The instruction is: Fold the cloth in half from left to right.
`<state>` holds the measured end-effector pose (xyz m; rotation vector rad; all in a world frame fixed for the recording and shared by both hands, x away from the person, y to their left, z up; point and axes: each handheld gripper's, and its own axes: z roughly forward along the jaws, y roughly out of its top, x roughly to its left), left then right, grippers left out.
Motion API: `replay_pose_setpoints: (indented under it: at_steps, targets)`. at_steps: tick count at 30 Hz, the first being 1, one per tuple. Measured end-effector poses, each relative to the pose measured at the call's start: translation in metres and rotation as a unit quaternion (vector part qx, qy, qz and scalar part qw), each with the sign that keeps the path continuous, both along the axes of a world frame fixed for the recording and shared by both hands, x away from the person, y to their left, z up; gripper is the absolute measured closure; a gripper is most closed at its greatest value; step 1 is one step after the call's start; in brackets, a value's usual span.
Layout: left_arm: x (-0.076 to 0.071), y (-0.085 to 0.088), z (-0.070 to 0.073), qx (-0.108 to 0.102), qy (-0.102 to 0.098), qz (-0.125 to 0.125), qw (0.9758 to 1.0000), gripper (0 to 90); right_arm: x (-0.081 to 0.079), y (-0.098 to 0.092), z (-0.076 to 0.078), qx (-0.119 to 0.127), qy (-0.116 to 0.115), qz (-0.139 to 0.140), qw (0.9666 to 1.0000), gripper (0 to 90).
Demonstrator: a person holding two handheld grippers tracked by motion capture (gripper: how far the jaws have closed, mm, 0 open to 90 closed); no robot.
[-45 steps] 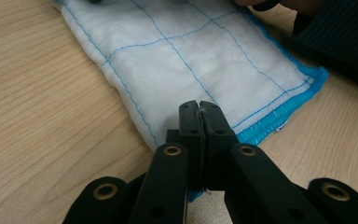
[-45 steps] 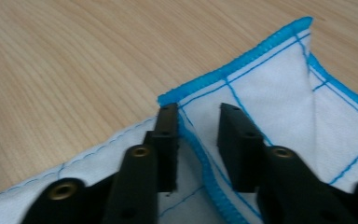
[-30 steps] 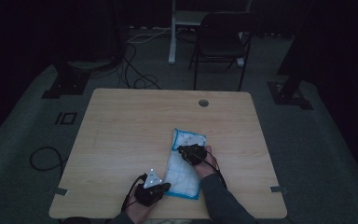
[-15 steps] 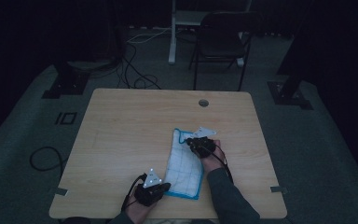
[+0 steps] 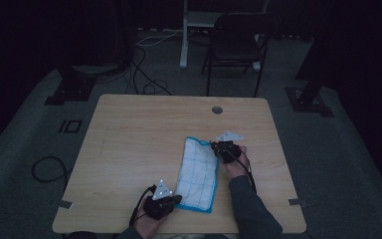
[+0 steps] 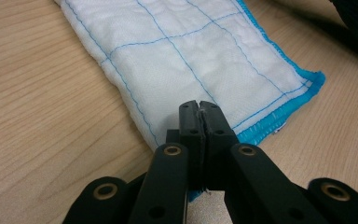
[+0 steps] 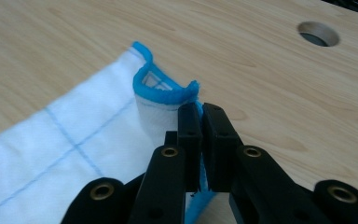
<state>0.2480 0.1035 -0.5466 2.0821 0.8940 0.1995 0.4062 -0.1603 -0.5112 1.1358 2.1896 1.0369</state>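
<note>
Both hand-held grippers pinch the cloth (image 5: pixel 197 173): left hand-held gripper (image 6: pixel 199 114) at its near corner, right hand-held gripper (image 7: pixel 200 116) at its far edge. Mid-fold, I'd judge; next, carry that edge across.

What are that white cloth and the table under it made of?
The cloth looks like soft woven cotton or microfibre: matt, quilted by thin blue stitching, with a bright blue sewn edge. The table looks like pale wood or wood-look laminate, smooth with printed-looking grain; I cannot tell which.
</note>
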Motion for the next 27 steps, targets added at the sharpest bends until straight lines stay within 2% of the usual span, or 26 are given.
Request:
replay_pose_setpoints:
  at_steps: [7, 16, 27]
  targets:
    - [0.0, 0.001, 0.0, -0.001, 0.002, -0.001, 1.0, 89.1, 0.009, -0.014, 0.003, -0.003, -0.002, -0.023, 0.9997, 87.8]
    - [0.001, 0.001, 0.0, -0.003, 0.004, -0.001, 1.0, 89.1, 0.009, -0.018, 0.002, -0.003, 0.0, -0.028, 0.9996, 87.8]
    - [-0.003, -0.003, -0.001, -0.008, 0.012, 0.0, 0.9999, 89.1, -0.004, -0.017, -0.004, 0.005, 0.006, -0.016, 0.9998, 72.7]
